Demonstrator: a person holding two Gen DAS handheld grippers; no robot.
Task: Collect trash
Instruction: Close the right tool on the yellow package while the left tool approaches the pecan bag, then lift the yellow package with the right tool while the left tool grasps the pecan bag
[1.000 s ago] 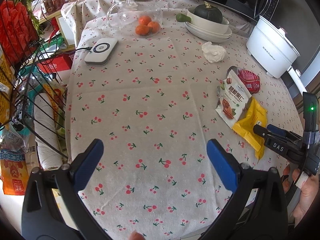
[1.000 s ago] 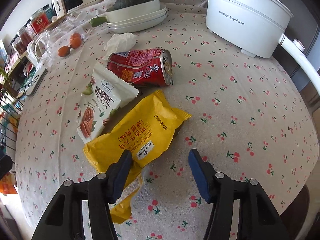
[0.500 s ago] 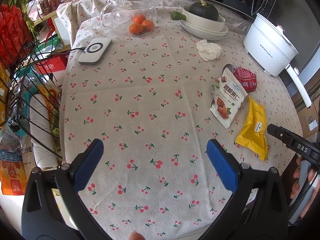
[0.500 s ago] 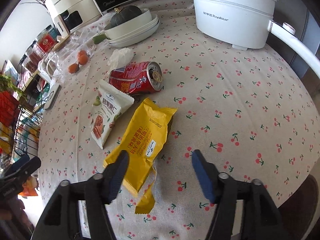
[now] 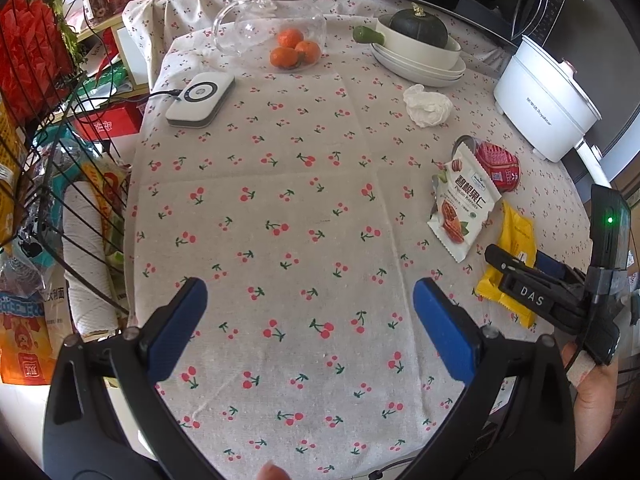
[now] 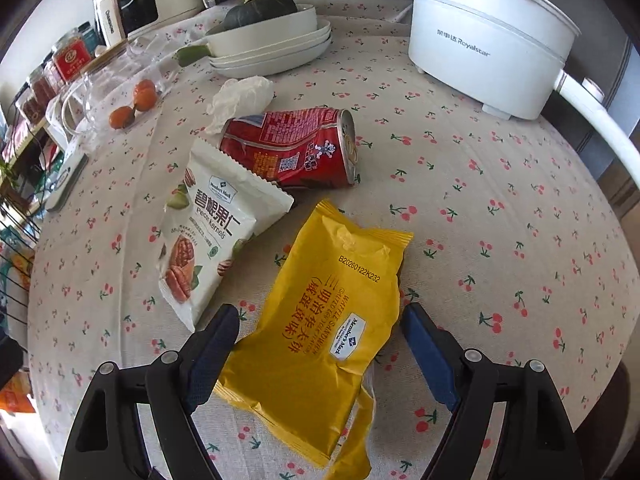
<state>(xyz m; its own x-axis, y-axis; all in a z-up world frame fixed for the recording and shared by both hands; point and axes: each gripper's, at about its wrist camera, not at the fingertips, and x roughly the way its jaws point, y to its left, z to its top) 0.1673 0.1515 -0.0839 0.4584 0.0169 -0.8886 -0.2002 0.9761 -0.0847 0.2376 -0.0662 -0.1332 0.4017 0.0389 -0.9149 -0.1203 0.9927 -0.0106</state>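
The right gripper (image 6: 316, 344) stood with its jaws spread wide, straddling the near end of the yellow wrapper (image 6: 324, 316), not clamped on it. The wrapper lay flat on the cherry-print tablecloth (image 6: 500, 208). Just beyond the wrapper and to its left lay the white pecan pouch (image 6: 212, 228), whose far corner leaned on the red can (image 6: 288, 148). The can lay on its side just past the wrapper's far end. Behind the can sat a crumpled tissue (image 6: 240, 98), and farther still a stack of white dishes (image 6: 272, 46). The left gripper (image 5: 310, 322) hovered well to the wrapper's left over bare cloth, jaws wide apart and holding nothing.
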